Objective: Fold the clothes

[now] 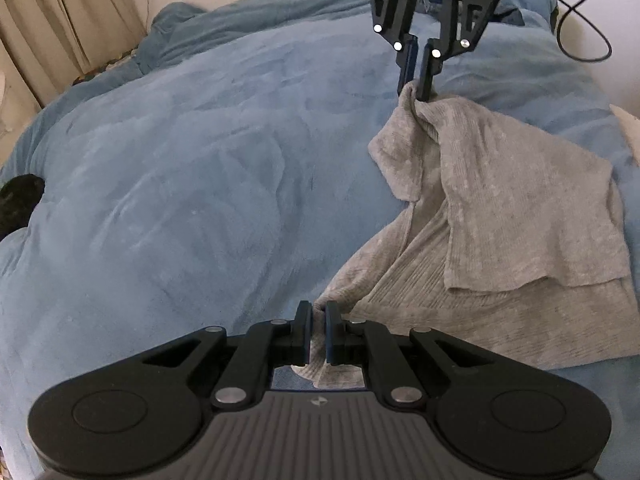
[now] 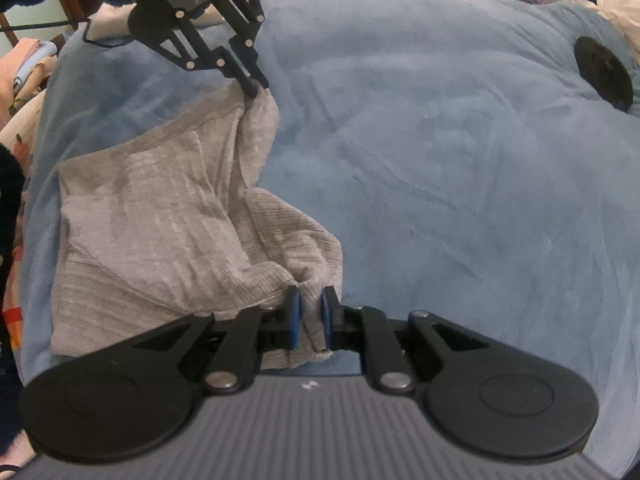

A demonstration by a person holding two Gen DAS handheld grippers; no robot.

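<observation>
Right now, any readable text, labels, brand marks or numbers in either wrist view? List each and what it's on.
No readable text in either view.
Small pale emblem on the left hand-held gripper body: a mark, not letters, too small to read.
Similar pale mark on the right hand-held gripper body: blurred, unreadable.
Grey knit garment and blue blanket: no label or print showing.

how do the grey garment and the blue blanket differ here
The grey garment is ribbed knit, bunched and partly folded over itself; the blue blanket is plush and spread nearly flat. The garment is pinched at two corners by the left gripper and right gripper; the blanket is ungripped. Both are soft fabric.
</observation>
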